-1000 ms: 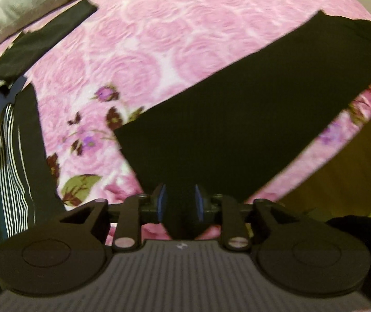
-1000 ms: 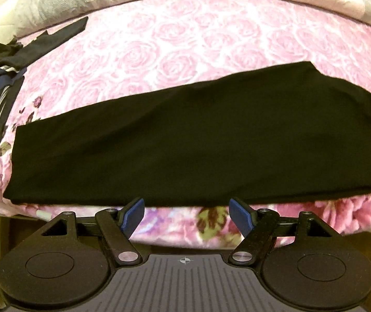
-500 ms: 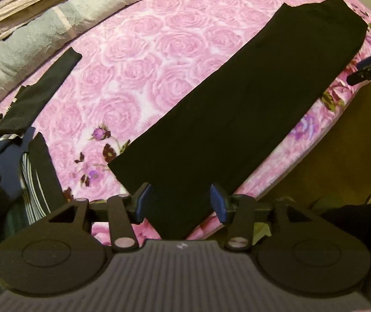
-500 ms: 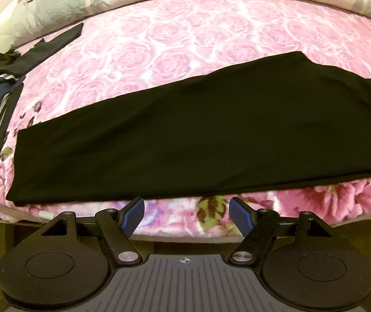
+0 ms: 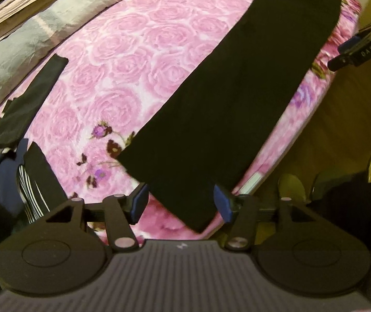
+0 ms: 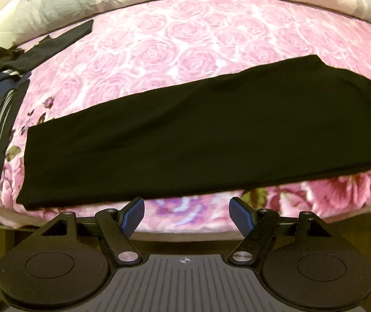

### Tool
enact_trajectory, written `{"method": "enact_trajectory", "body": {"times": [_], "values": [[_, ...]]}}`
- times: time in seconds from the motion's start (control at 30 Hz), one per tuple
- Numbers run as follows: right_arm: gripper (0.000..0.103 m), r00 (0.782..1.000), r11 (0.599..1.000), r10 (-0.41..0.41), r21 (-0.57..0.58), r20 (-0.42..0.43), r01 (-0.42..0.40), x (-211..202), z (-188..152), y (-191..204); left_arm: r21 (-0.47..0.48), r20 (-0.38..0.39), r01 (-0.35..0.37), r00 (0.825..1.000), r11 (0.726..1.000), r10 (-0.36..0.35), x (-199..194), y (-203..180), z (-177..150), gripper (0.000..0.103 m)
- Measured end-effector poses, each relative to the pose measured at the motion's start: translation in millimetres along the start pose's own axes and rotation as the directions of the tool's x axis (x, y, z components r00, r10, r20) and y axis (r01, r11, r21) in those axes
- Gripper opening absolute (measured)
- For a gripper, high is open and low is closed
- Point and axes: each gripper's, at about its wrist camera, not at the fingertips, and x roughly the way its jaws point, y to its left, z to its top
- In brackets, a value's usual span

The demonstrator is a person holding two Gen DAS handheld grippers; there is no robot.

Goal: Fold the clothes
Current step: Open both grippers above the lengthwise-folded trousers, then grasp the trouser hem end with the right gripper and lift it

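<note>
A long black garment [image 6: 206, 132] lay flat in a folded strip across the pink rose-patterned bed [image 6: 185, 41], spanning the middle of the right wrist frame and running from lower center to upper right in the left wrist frame. The left gripper [image 5: 180, 204] was spread wide at the garment's near end, holding nothing. The right gripper [image 6: 186, 217] was also wide and empty, below the garment's long edge. A pile of dark and striped clothes [image 5: 11, 171] sat at the left.
</note>
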Motion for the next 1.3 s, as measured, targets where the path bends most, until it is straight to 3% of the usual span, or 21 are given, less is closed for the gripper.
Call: {"method": "enact_trajectory", "body": {"times": [0.1, 0.17, 0.2, 0.27, 0.43, 0.57, 0.63, 0.7, 0.93, 1.07, 1.3], "values": [[0.075, 1.000, 1.000, -0.028, 0.004, -0.012, 0.028, 8.3, -8.8, 29.3, 0.086, 0.023, -0.020, 1.000, 0.996, 0.018, 3.8, 14.7, -16.3, 0.052], [0.076, 0.999, 0.995, -0.054, -0.084, 0.001, 0.054, 13.9, -15.6, 60.0, 0.170, 0.048, -0.046, 0.998, 0.984, 0.038, 6.9, 20.4, -28.5, 0.053], [0.083, 0.997, 0.985, -0.074, -0.156, 0.022, 0.076, 16.1, -20.0, 78.8, 0.231, 0.062, -0.061, 0.997, 0.971, 0.048, 9.9, 20.4, -35.8, 0.057], [0.092, 0.994, 0.957, -0.089, -0.272, 0.069, 0.105, 19.0, -28.1, 113.1, 0.363, 0.089, -0.086, 0.994, 0.928, 0.058, 17.2, 17.2, -51.0, 0.065], [0.092, 0.990, 0.880, -0.007, -0.468, 0.144, 0.075, 31.1, -51.0, 191.4, 0.628, 0.143, -0.125, 0.989, 0.768, 0.044, 45.0, 6.7, -85.1, 0.066], [0.092, 0.983, 0.795, 0.068, -0.604, 0.169, 0.049, 58.2, -81.0, 241.4, 0.700, 0.162, -0.141, 0.986, 0.700, 0.038, 73.1, 7.9, -101.4, 0.066], [0.092, 0.979, 0.746, 0.088, -0.663, 0.185, 0.058, 75.1, -94.9, 260.9, 0.698, 0.171, -0.143, 0.985, 0.701, 0.031, 84.4, 11.1, -106.5, 0.066], [0.071, 0.974, 0.697, 0.095, -0.712, 0.204, 0.081, 93.1, -106.6, 277.7, 0.689, 0.172, -0.141, 0.985, 0.711, 0.028, 94.8, 14.3, -108.8, 0.067], [0.070, 0.960, 0.586, 0.051, -0.787, 0.277, 0.196, 142.2, -130.0, 300.2, 0.660, 0.168, -0.114, 0.986, 0.743, 0.002, 118.1, 15.8, -113.4, 0.067], [0.070, 0.949, 0.515, 0.053, -0.822, 0.312, 0.242, 156.9, -137.8, 305.1, 0.663, 0.163, -0.113, 0.987, 0.740, 0.004, 128.3, 14.9, -117.0, 0.067], [0.070, 0.944, 0.499, 0.082, -0.833, 0.318, 0.238, 162.3, -130.0, 312.0, 0.629, 0.151, -0.097, 0.988, 0.771, 0.000, 131.4, 19.4, -115.9, 0.067]]}}
